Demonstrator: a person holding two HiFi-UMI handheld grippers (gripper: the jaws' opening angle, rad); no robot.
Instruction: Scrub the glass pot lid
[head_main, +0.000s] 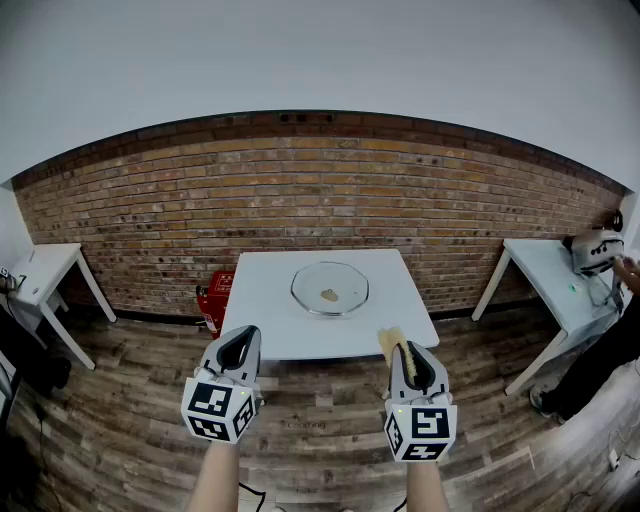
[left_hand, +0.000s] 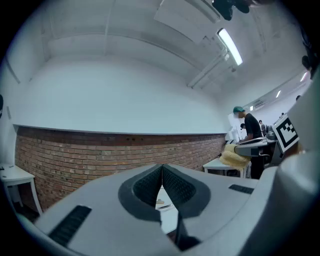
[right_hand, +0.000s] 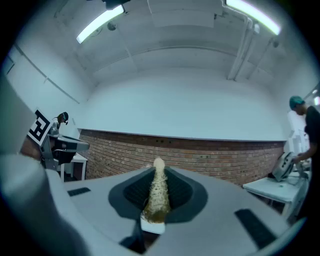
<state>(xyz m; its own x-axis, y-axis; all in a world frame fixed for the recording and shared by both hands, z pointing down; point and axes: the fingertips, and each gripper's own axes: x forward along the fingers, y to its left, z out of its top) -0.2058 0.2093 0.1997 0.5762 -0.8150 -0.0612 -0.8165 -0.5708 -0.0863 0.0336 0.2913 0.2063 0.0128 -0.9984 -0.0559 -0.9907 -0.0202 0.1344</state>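
Observation:
The glass pot lid (head_main: 329, 288) lies flat in the middle of the white table (head_main: 262, 320), with a small brown spot at its centre. My left gripper (head_main: 237, 349) hovers in front of the table's near left edge, jaws shut with nothing between them; in the left gripper view (left_hand: 161, 186) the pads meet. My right gripper (head_main: 408, 362) hangs off the near right corner, shut on a yellow scrub sponge (head_main: 392, 345). The sponge (right_hand: 157, 195) stands upright between the pads in the right gripper view. Both grippers are short of the lid.
A brick wall (head_main: 320, 190) runs behind the table. A red object (head_main: 212, 297) sits on the floor at the table's left. White side tables stand far left (head_main: 40, 275) and far right (head_main: 560, 285), where a person (head_main: 600, 370) stands.

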